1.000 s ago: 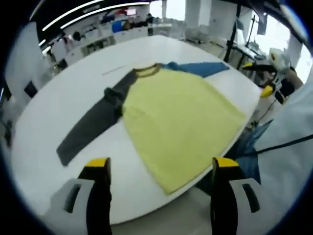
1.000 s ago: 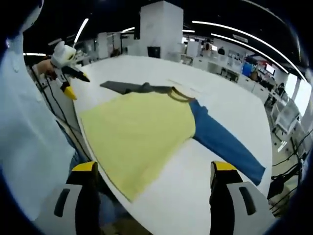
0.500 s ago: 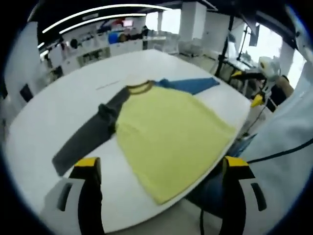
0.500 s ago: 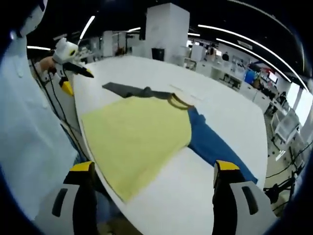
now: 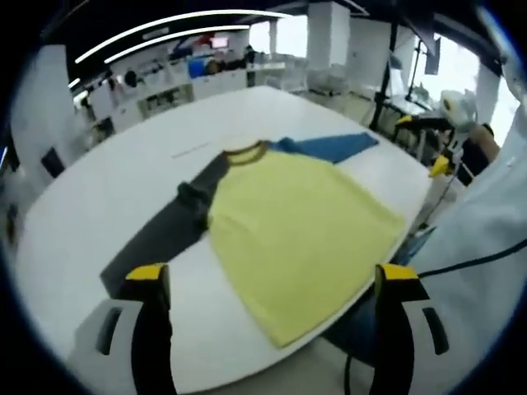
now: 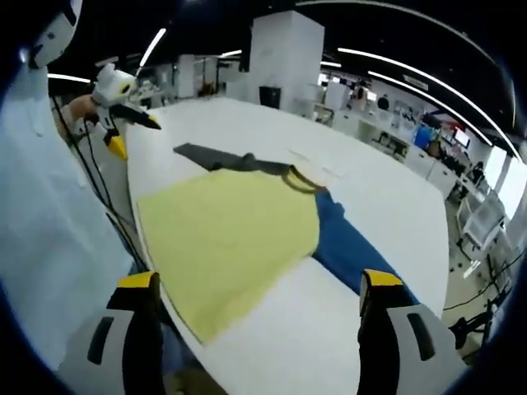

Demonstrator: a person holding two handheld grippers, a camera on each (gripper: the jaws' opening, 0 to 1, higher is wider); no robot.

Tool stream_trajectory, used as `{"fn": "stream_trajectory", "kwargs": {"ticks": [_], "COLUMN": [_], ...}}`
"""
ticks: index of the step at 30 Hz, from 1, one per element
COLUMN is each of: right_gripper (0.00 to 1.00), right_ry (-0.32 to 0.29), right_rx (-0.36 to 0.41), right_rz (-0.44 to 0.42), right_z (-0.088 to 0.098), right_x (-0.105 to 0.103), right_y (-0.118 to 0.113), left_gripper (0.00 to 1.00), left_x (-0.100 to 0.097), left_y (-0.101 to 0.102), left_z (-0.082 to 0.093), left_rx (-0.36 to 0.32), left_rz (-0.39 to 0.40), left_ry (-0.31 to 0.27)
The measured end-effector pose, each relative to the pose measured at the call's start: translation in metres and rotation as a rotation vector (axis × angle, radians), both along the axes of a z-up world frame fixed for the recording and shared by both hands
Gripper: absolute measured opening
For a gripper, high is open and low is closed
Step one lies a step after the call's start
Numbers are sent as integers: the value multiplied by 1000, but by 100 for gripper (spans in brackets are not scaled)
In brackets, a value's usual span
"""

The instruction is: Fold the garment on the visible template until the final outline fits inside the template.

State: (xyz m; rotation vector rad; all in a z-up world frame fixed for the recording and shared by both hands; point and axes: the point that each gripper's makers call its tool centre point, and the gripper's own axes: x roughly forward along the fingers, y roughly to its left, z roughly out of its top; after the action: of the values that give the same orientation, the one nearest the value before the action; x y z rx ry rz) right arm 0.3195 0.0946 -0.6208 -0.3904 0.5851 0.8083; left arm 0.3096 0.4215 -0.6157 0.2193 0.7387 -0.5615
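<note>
White desk (image 5: 99, 189), broad and round. Shirt (image 5: 296, 230) lies flat on it: yellow body, hem over the near edge, grey sleeve (image 5: 169, 230) one side, blue sleeve (image 6: 354, 251) the other. Your left tongs (image 5: 272, 288) and right tongs (image 6: 259, 292) hang short of the shirt, both spread wide, gripping nothing.

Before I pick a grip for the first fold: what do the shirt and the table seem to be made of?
The shirt looks like soft knit cloth, matte: its yellow body lies limp and flat, and the grey sleeve bunches into a wrinkle. The table looks hard and smooth, white and probably laminate, with a faint sheen. The exact fibre cannot be told.
</note>
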Motion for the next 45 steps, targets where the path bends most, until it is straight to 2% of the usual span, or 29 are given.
{"fn": "stream_trajectory", "kwargs": {"ticks": [4,18,28,38,41,45], "right_gripper": [100,100,100,100,100,100], "right_ry": [1,-21,-22,-11,-7,1], "right_rx": [-4,-21,-13,13,7,35], "right_rz": [3,7,-5,-41,-58,-111], "right_z": [-1,-2,-3,-8,-13,-18], "right_x": [1,15,28,45,52,68], "right_y": [-1,-3,-10,-22,-30,-46], "left_gripper": [99,99,99,99,99,99], "left_x": [4,9,20,31,35,41], "left_y": [0,9,11,17,16,17], "left_z": [5,6,7,1,2,1], "left_rx": [-22,-5,2,23,15,17], "left_rz": [21,53,62,84,89,96], "left_ry": [-20,-30,-30,-5,-5,2]}}
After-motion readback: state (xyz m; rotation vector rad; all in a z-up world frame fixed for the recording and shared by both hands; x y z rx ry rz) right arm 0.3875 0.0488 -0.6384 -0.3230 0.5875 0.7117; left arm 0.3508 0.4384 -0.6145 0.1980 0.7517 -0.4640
